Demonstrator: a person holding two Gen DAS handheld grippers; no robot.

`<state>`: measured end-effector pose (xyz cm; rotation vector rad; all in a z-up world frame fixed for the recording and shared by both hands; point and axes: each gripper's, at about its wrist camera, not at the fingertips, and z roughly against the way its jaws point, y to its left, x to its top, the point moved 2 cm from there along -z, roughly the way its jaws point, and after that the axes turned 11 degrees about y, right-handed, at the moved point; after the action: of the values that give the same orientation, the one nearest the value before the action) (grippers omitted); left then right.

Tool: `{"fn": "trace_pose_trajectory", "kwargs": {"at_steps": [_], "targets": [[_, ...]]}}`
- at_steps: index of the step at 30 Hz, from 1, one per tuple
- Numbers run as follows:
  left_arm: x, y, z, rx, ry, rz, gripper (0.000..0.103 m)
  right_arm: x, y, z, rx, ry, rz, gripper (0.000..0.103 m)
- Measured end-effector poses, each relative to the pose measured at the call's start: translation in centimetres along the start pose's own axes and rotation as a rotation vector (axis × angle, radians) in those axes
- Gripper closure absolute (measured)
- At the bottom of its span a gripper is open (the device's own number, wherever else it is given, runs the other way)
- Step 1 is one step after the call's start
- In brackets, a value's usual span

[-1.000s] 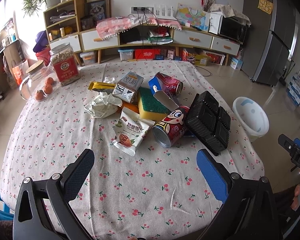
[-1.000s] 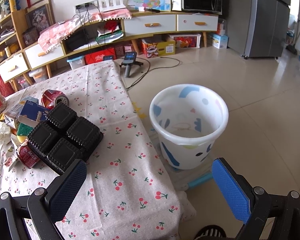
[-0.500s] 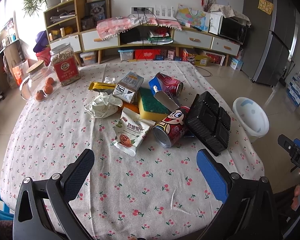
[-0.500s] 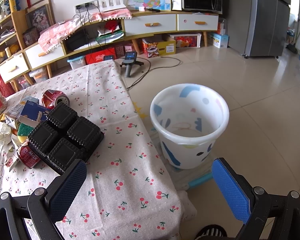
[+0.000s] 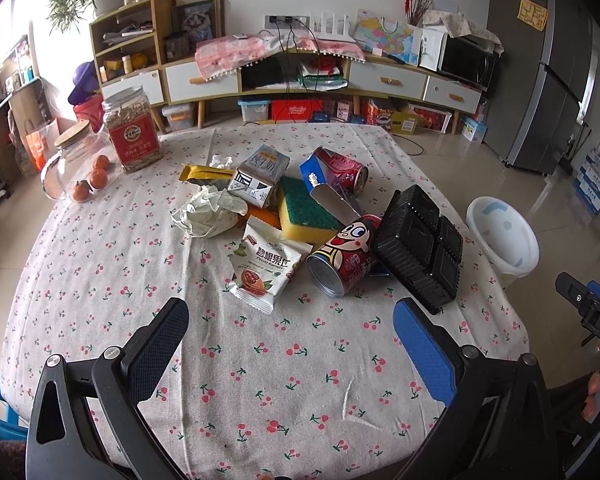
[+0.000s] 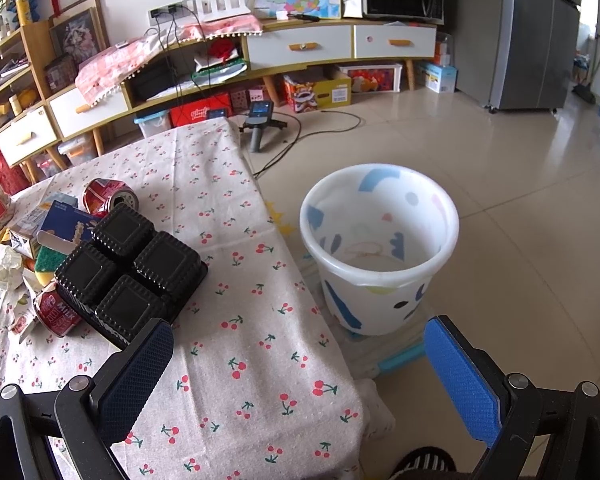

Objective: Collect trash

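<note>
Nothing moved — black tray (image 6: 128, 276) touches left finger.

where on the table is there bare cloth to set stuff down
Bare cloth lies between the left tool and the snack packet, and on the left below the glass jar. Also right of the black tray, toward the table edge. The middle pile is crowded.

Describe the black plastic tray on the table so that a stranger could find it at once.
Look at the table with the cherry-print cloth, on the side nearest the white bin on the floor. There the black plastic tray leans against a red cartoon can. It is the only black item, with four square ribbed cups.
</note>
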<state>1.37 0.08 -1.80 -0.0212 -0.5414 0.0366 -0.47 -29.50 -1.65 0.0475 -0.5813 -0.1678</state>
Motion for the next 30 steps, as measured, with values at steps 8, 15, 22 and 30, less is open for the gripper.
{"fn": "trace_pose_trajectory", "kwargs": {"at_steps": [8, 15, 22, 30], "targets": [[0.2, 0.7, 0.1, -0.004, -0.001, 0.019, 0.000, 0.1, 0.1, -0.2, -0.003, 0.001, -0.003, 0.000], [0.4, 0.7, 0.1, -0.007, -0.003, 0.017, 0.000, 0.6, 0.2, -0.3, 0.013, 0.013, 0.003, 0.000], [1.4, 0.8, 0.3, -0.047, -0.008, 0.019, 0.000, 2.0, 0.7, -0.1, 0.035, 0.054, 0.029, 0.000], [4.6, 1.8, -1.1, -0.021, 0.060, -0.010, 0.000, 5.6, 4.0, -1.6, 0.181, 0.207, 0.137, 0.000]]}}
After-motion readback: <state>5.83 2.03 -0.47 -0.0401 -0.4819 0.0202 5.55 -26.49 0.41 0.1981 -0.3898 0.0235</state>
